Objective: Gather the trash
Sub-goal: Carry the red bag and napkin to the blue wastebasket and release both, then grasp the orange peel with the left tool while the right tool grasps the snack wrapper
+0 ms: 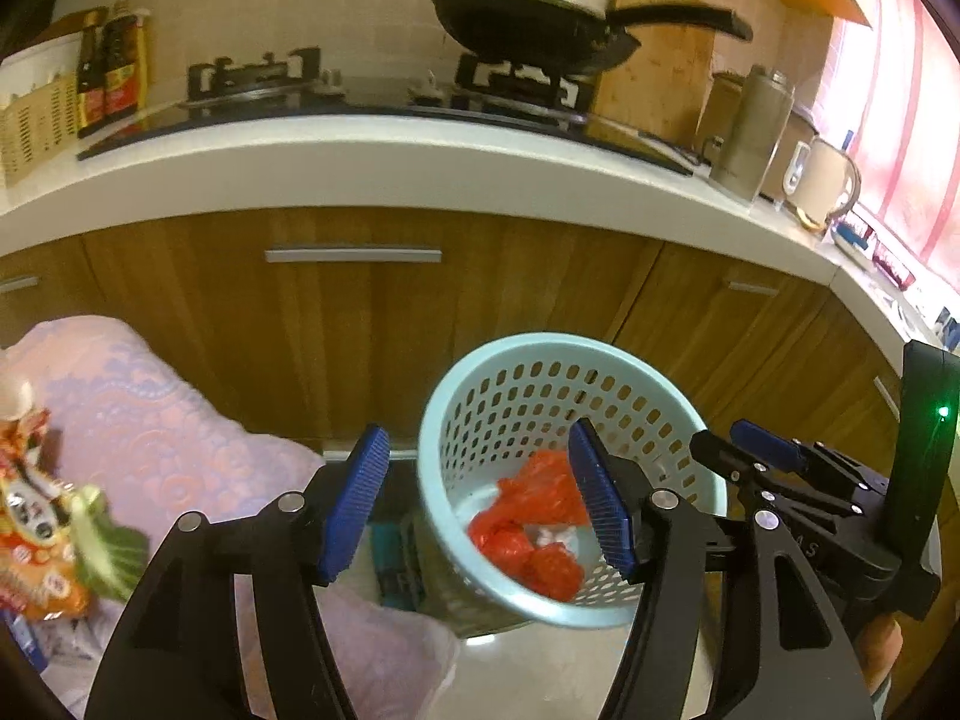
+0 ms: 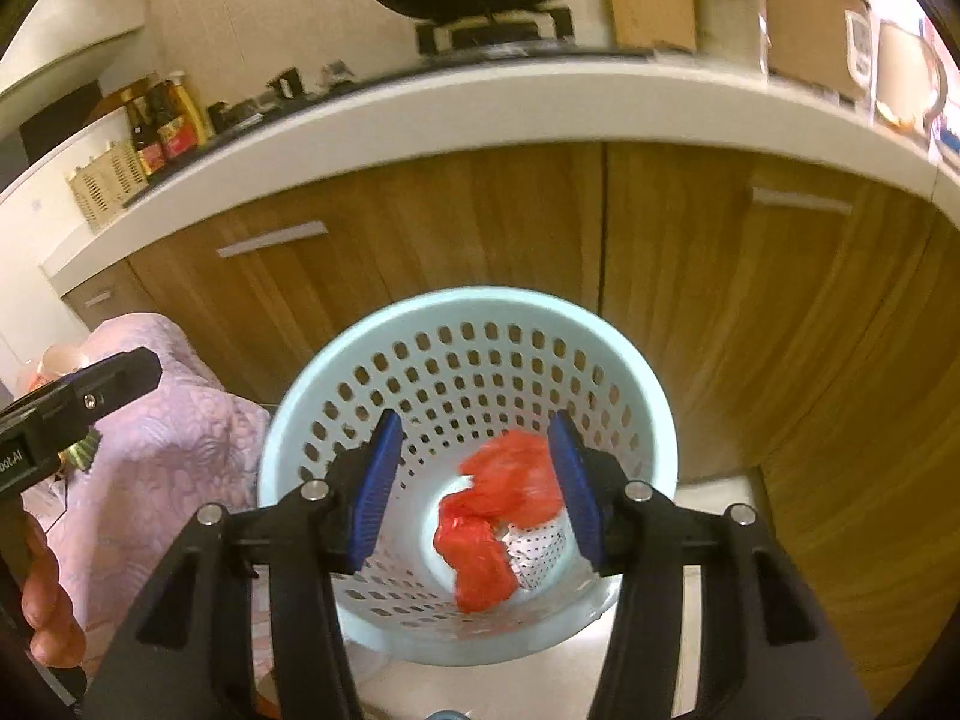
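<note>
Red plastic trash (image 2: pixel 486 531) lies in the pale blue basket (image 2: pixel 312 420) below the right gripper (image 2: pixel 474 495), its jaws apart and empty; the left gripper (image 1: pixel 480 504) is open too. What look like snack wrappers (image 1: pixel 36 546) on the pink cloth (image 1: pixel 180 420) remain uncollected.

Left hand-held gripper (image 1: pixel 480 501): jaws apart, nothing between the blue pads (image 1: pixel 354 504), pointed steeply downward. Right hand-held gripper (image 2: pixel 474 495): jaws likewise apart and empty, angled downward. Person's fingers (image 2: pixel 45 606) wrap the left handle.
</note>
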A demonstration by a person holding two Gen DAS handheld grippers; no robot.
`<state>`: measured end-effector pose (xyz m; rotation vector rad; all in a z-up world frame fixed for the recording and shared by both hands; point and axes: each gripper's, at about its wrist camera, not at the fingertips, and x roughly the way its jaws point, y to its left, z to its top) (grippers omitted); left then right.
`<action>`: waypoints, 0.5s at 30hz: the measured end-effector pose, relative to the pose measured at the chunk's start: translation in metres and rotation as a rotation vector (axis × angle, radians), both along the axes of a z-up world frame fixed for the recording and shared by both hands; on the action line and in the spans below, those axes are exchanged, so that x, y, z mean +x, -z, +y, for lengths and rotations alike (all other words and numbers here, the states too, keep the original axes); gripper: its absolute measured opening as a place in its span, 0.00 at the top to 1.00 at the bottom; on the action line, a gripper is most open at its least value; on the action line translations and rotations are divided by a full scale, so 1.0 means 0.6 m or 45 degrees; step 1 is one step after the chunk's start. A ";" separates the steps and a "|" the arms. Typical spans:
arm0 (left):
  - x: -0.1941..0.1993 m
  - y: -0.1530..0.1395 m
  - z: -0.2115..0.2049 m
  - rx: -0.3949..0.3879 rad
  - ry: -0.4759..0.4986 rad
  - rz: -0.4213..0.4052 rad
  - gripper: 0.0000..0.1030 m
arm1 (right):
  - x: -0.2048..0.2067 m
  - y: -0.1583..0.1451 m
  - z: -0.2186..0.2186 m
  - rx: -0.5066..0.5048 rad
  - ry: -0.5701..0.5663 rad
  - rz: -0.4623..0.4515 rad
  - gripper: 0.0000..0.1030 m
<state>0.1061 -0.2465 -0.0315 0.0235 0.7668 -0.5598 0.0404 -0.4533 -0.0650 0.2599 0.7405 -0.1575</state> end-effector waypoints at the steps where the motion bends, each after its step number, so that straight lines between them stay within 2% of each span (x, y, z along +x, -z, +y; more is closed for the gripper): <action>1: -0.006 -0.006 0.009 -0.007 -0.009 -0.013 0.41 | -0.003 -0.008 0.010 -0.004 -0.015 -0.017 0.54; 5: -0.042 -0.035 0.051 -0.040 -0.056 -0.078 0.41 | -0.011 -0.035 0.048 -0.002 -0.081 -0.071 0.54; 10: -0.103 -0.080 0.138 -0.092 -0.163 -0.179 0.39 | -0.023 -0.071 0.132 -0.021 -0.228 -0.163 0.54; 15: -0.161 -0.112 0.257 -0.133 -0.353 -0.246 0.35 | -0.037 -0.097 0.233 -0.040 -0.402 -0.247 0.54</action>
